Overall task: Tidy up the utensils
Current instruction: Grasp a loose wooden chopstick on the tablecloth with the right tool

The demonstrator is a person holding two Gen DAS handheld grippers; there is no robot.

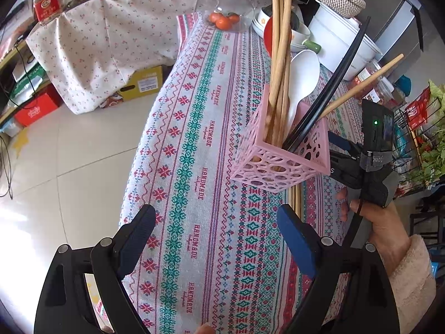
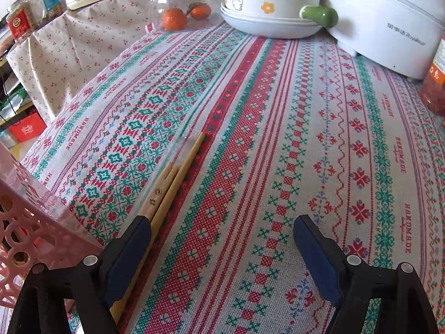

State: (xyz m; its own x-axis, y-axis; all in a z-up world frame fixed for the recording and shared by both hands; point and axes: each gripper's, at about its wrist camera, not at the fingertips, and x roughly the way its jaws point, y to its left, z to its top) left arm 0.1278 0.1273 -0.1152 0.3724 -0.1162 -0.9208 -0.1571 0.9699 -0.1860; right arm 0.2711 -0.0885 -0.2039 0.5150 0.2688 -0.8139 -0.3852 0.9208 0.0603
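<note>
Two pale wooden chopsticks lie lengthwise beside our gaping right hand-held gripper, just left of centre.

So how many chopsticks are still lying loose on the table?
2, maybe more: wooden chopsticks lie side by side on the tablecloth, right of the pink basket; the right gripper hides their ends.

We see our right claw spread wide over the cloth-covered bench, holding nothing. Wooden chopsticks lie flat on the cloth, running under our left finger. A pink basket sits at the left edge. Bowls, two oranges and a white cooker stand farther back.
</note>
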